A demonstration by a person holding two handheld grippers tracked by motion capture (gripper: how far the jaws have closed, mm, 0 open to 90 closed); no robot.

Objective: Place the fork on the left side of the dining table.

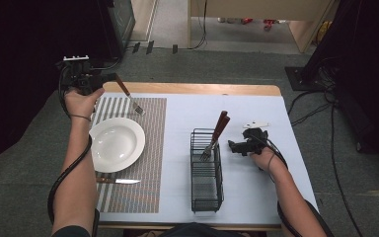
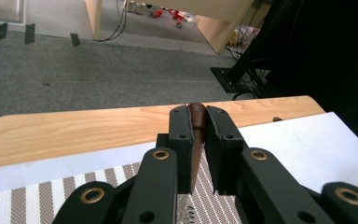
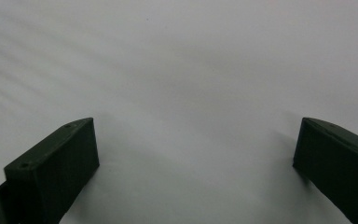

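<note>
At the far left we see the left tool (image 1: 109, 78) up by the back corner of the tabletop (image 1: 256, 106). Its two black jaws are squeezed tight on the brown handle of a fork (image 1: 130, 97). The fork slants down from the tool, and its metal end is just over the striped mat (image 1: 150, 163), behind the plate. In the left tool's own view the brown handle (image 2: 196, 122) sticks up between the jaws.

Next comes the white plate (image 1: 116, 144). It sits on the striped mat, and we see no food in it. A knife (image 1: 118, 181) with a brown handle lies flat on the mat, just in front of the plate.

Moving right, we reach a black wire basket (image 1: 207, 185) on the white cloth (image 1: 256, 182) that covers most of the tabletop. Inside it, near the back end, stand pieces of cutlery with brown handles (image 1: 220, 125). They lean out over the rim, toward the right. We can see fork tips low down in the basket. The front part of the basket holds nothing that we can see.

Last is the right tool (image 1: 233, 146), just to the right of the basket. Its jaws are wide apart, and it holds nothing. In its own view the two jaws sit close over the bare white cloth (image 3: 186, 84).
</note>
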